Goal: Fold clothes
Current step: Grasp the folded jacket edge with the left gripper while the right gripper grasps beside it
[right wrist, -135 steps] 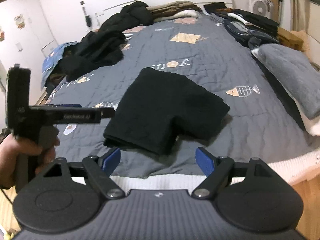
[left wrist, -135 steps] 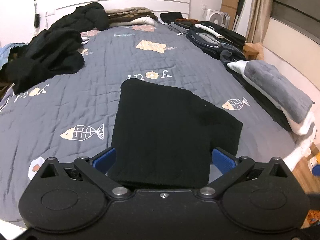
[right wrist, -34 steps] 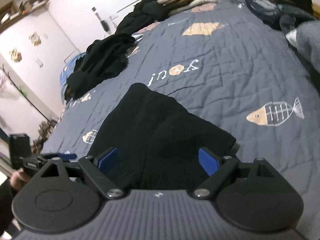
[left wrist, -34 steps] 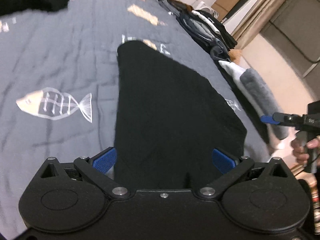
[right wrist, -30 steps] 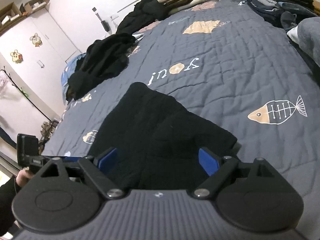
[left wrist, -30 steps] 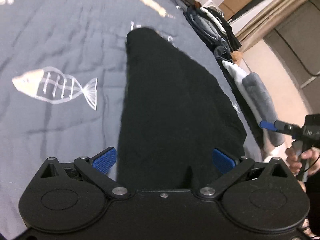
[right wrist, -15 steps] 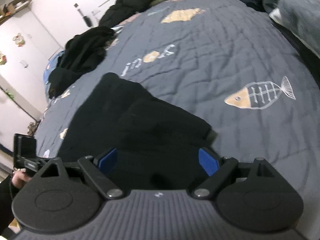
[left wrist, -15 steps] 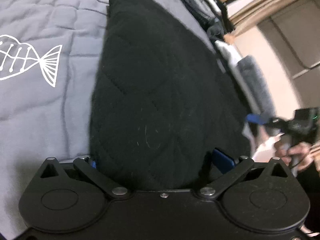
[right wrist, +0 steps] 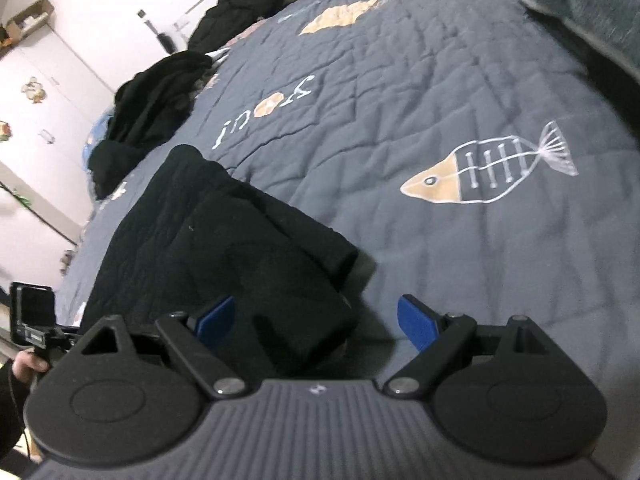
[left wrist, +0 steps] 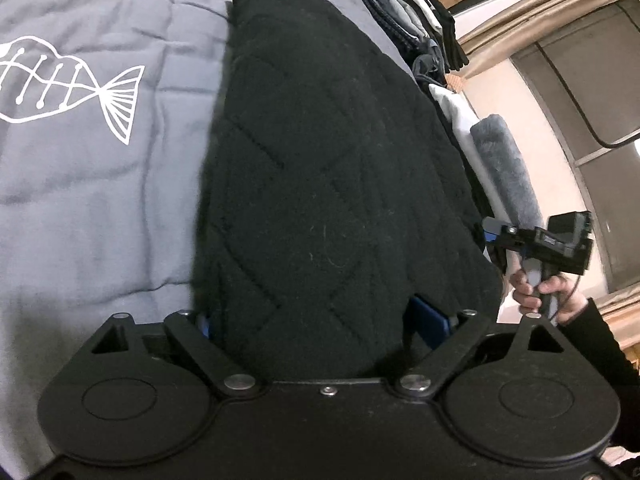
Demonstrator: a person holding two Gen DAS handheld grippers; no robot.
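Observation:
A black quilted garment [left wrist: 320, 168], folded into a thick pad, lies on the grey fish-print bedspread [left wrist: 80, 168]. My left gripper [left wrist: 316, 322] is open, low at the garment's near edge, and the cloth bulges between its blue pads. In the right wrist view the same garment [right wrist: 224, 248] fills the lower left. My right gripper [right wrist: 316, 322] is open at its near right corner, its left pad over the cloth and its right pad over bare bedspread. Each gripper shows in the other's view, held by a hand: the right gripper [left wrist: 536, 240] and the left gripper [right wrist: 32, 320].
Loose dark clothes [right wrist: 160, 96] are heaped at the far left of the bed. Folded stacks [left wrist: 404, 12] and a grey rolled blanket [left wrist: 504, 168] line the right edge. Open bedspread [right wrist: 440, 100] stretches beyond the garment.
Both grippers have dropped lower and pushed in at the garment's near edge. The cloth now sits between the left gripper's fingers, and the right gripper has come in at the right corner.

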